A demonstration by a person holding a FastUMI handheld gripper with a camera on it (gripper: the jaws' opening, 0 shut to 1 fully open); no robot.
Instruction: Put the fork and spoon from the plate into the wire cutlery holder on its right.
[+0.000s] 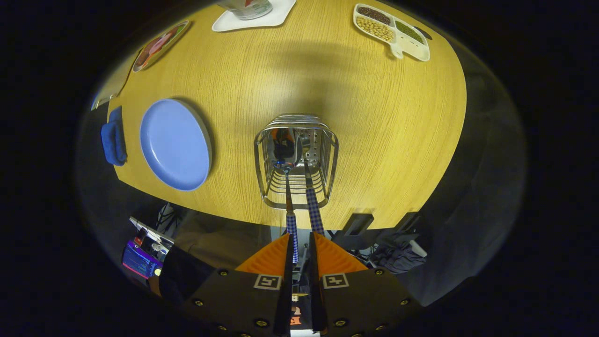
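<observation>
The light wooden table (374, 140) holds an empty round blue plate (175, 144) with a folded blue cloth (113, 140) just beside it. To the plate's right stands the shiny wire cutlery holder (295, 161). A checked-handled spoon (291, 187) and a checked-handled fork (312, 196) stick down into it, handles pointing back at the gripper (301, 255). Its fingers are nearly together, with the spoon handle's end between them; I cannot tell if they press it. Beyond sits a white divided tray of beans (392, 31).

— Riding on the gripper (300, 243), looking forward along its nearly closed fingers?
— Yes, facing steeply down from above onto the wooden table (374, 131), hovering fairly near the wire cutlery holder (295, 161) just ahead.
</observation>
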